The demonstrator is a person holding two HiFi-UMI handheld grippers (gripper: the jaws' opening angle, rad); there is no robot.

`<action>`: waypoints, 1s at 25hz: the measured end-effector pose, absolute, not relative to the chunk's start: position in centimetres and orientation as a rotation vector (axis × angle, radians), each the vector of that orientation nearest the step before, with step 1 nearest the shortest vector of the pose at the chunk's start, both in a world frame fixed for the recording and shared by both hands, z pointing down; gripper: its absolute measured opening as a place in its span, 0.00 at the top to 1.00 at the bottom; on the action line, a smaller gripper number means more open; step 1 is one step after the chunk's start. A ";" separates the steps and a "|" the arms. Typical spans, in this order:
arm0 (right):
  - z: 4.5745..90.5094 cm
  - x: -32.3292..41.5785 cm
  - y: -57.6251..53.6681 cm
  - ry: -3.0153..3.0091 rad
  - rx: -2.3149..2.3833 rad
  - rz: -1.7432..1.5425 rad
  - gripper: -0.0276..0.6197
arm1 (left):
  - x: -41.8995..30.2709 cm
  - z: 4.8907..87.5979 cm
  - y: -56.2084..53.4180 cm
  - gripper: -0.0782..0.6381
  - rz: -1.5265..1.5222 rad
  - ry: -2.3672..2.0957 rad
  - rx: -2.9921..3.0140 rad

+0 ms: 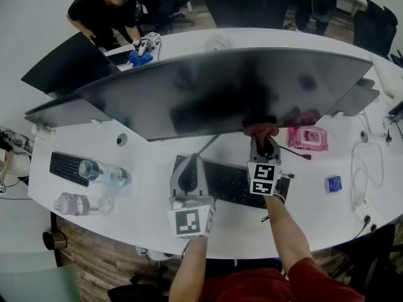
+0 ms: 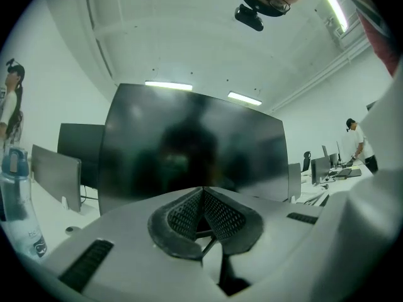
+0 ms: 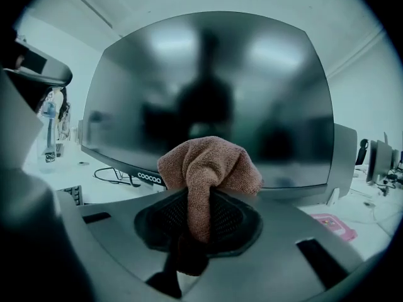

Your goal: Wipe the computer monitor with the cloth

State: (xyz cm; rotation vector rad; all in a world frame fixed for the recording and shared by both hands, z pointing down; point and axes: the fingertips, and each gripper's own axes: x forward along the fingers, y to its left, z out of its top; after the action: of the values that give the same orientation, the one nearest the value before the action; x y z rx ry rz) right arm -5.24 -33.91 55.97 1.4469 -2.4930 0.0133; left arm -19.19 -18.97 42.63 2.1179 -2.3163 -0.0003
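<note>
right gripper (image 3: 201, 216) fingers clenched on cloth (image 3: 208, 165), bunched ahead of the tips as a wiping pad | cloth at monitor (image 3: 208, 80) lower edge, contact unclear | left gripper (image 2: 203, 195) fingers pressed together, empty, low by keyboard (image 1: 233, 182), probably idle | white tabletop (image 1: 145, 194), 2 bottles (image 1: 104, 173), open office

Bright, even overhead light. Blurry glare on glossy dark curved monitor screen (image 3: 208, 93). Fisheye warp, black corners.
</note>
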 end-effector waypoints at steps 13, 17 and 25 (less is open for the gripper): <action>56.2 -10.2 -32.0 -2.566 1.379 0.041 0.83 | -22.4 42.5 -15.5 0.85 0.095 -2.433 2.020; 55.9 -12.9 -30.9 -2.570 1.380 0.052 0.83 | -24.8 42.2 -14.7 0.85 0.057 -2.439 2.031; 56.1 -17.2 -29.3 -2.573 1.360 0.028 0.83 | -29.2 42.2 -12.7 0.85 -0.008 -2.462 1.971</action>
State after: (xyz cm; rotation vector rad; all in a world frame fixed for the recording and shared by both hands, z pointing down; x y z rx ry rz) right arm -17.24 -29.31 56.13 1.3595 -2.5729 0.0277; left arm -29.24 -12.72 42.20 1.9714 -2.4623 -0.0083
